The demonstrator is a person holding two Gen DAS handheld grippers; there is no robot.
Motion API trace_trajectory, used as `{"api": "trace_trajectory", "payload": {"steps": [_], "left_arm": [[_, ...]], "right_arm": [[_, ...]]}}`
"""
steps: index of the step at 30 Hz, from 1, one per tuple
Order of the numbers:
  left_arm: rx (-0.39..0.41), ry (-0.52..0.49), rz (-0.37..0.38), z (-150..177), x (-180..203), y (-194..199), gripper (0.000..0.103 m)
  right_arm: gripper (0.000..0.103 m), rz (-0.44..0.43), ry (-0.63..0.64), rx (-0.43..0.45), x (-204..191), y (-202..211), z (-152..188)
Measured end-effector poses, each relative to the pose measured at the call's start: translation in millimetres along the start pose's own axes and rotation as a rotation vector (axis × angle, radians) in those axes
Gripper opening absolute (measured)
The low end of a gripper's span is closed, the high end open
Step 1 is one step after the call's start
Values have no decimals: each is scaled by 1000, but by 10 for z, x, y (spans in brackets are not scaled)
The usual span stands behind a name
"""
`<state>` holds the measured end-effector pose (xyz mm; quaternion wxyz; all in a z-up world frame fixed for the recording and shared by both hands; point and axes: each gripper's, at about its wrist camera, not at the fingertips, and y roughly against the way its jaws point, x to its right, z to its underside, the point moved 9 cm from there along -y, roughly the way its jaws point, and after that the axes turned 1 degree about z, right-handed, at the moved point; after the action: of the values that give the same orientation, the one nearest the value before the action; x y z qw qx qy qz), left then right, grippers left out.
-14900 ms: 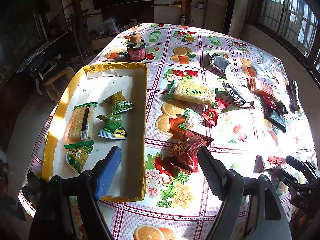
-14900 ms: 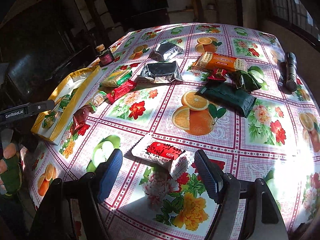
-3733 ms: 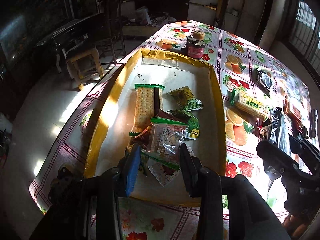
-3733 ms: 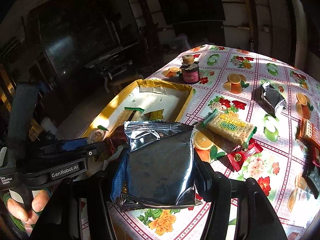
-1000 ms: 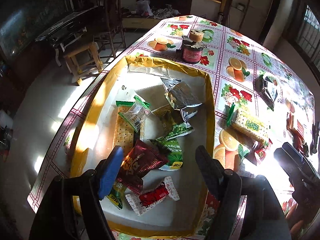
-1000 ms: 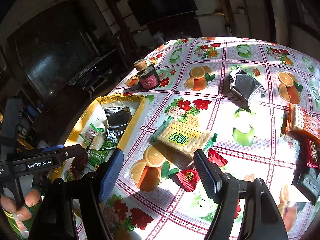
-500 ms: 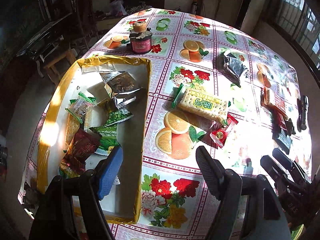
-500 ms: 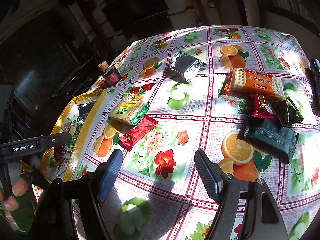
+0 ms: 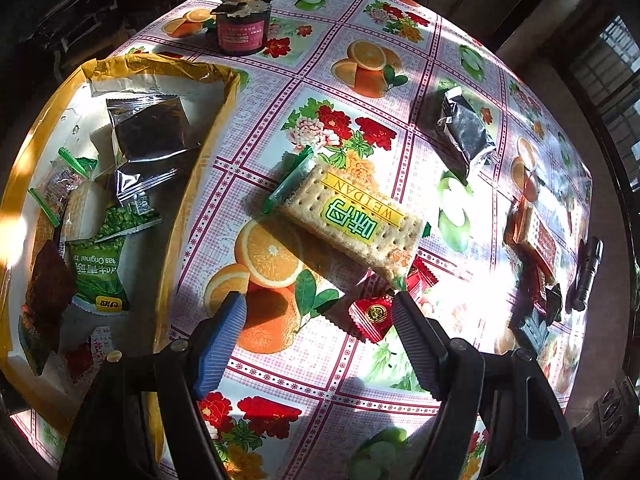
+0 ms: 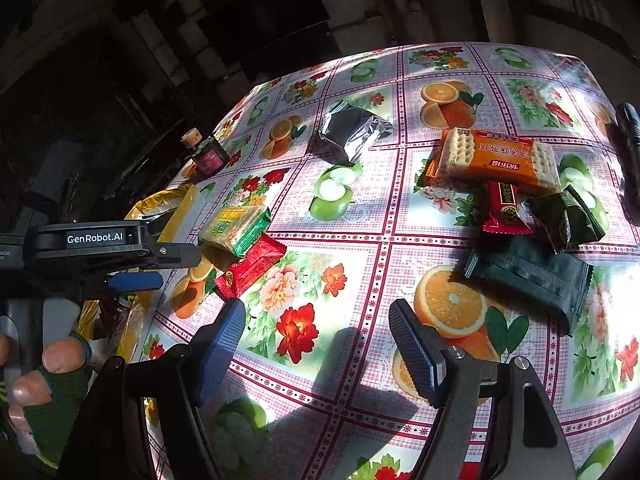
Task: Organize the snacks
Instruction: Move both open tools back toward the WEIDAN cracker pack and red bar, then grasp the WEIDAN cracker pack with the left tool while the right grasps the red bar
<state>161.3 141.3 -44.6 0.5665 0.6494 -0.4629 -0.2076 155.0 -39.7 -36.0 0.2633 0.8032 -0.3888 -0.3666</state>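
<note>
My left gripper (image 9: 318,308) is open, hanging low over the tablecloth just in front of a green-ended cracker pack (image 9: 348,216); a red candy (image 9: 374,316) lies by its right finger. The yellow-walled box (image 9: 192,200) on the left holds a silver packet (image 9: 148,128), green pea bags and other snacks. My right gripper (image 10: 316,316) is open and empty above a flower print. Ahead of it lie a dark green packet (image 10: 528,276), an orange wafer pack (image 10: 496,160) and a silver packet (image 10: 352,128). The left gripper (image 10: 178,267) shows beside the cracker pack (image 10: 236,228).
A corked dark red jar (image 9: 242,28) stands at the far side beyond the box. A black flashlight (image 9: 586,272) lies near the right table edge. A small red bar (image 10: 506,208) and a dark wrapped snack (image 10: 568,216) sit by the wafer pack. A gloved hand (image 10: 52,392) holds the left gripper.
My left gripper swung from above the box to the right and lower, over the cracker pack. The right gripper turned away from the cracker pack toward the snacks on the right. Both stayed open.
</note>
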Motion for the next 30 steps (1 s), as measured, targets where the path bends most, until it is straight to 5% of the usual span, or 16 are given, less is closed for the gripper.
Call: {"api": "trace_trajectory", "payload": {"steps": [15,21,25,30], "left_arm": [[-41,243,-16,-540,178,-511,74],[-29,85,-73,-581,319,-550,75],[10,-33,-108,-479,243,-462,45],[1,-115,-87,-289,-18,-326,45]], "right_arm": [[78,-15,-2,-26,43,-172,-33],[78,10,3,-45,109,-232,-25],[78,4,6,-44,69,-258,-61],[78,-15,67,-83,-205,-443,-41]]}}
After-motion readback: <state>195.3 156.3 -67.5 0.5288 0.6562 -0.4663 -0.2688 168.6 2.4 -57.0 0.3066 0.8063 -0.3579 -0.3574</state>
